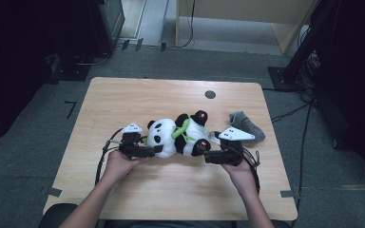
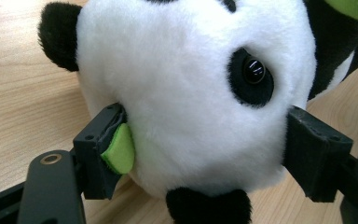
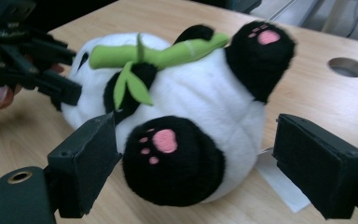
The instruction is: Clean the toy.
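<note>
No readable brand, label text or writing anywhere; a white fabric tag (image 3: 279,179) sticks out under the toy's rump, blank as far as it shows.

Black-and-white plush panda toy (image 1: 178,134) lies on its back near the middle of the light wooden table (image 1: 123,99), head toward the person's left, feet toward the right. A green felt bamboo stalk with leaves (image 3: 161,56) runs across its chest. Pink pads on both black foot soles.

Left gripper (image 1: 158,149) is at the head: in its own view the jaws sit spread wide, one each side of the white head, pressing into the plush, so it grips the head. A small green felt piece (image 2: 120,150) sits pinched against the left jaw.

Right gripper (image 1: 203,153) is at the foot end: jaws wide apart, flanking the lower body and the near black foot, left jaw just beside the foot, right jaw apart from the fur, not gripping.

Around: crumpled grey cloth (image 1: 246,124) on the table just beyond the right gripper; round dark cable hole (image 1: 210,94) near the far edge. Grey carpet floor (image 1: 218,61) with cables and black stands beyond.
</note>
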A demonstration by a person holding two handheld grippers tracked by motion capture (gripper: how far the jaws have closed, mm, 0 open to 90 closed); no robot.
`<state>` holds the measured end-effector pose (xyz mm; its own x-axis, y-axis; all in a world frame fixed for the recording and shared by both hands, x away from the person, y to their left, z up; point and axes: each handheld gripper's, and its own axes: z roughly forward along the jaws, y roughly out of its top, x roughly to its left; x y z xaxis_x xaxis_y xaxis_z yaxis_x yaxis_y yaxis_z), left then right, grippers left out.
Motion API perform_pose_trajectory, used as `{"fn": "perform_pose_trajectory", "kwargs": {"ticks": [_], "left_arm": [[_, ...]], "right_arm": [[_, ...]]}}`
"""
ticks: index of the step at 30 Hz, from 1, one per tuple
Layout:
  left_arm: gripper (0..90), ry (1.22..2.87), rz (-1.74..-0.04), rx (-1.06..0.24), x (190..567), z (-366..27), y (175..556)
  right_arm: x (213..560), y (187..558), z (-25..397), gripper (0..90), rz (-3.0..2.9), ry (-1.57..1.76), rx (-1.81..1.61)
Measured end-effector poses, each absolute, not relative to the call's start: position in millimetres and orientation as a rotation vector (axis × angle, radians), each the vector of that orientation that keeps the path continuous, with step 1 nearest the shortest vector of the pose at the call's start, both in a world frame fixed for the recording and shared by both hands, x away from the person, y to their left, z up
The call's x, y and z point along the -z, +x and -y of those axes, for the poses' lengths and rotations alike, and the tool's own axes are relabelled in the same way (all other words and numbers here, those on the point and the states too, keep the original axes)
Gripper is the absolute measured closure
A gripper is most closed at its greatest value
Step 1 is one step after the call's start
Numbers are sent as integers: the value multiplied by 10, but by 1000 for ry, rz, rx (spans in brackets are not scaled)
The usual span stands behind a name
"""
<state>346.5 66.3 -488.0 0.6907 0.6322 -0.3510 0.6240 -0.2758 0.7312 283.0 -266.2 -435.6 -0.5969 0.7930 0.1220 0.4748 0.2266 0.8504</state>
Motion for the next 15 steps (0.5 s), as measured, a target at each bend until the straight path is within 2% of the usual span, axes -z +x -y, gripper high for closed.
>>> {"fn": "perform_pose_trajectory", "kwargs": {"ticks": [10,15], "left_arm": [[192,1965,-978,7,4890,-662,3481],[185,1966,-979,28,4889,-668,3504]], "right_arm": [[4579,2952,2534,104,-2269,1102,-1292],[4664,3022,2523,55,-2271,1083,-1277]]}}
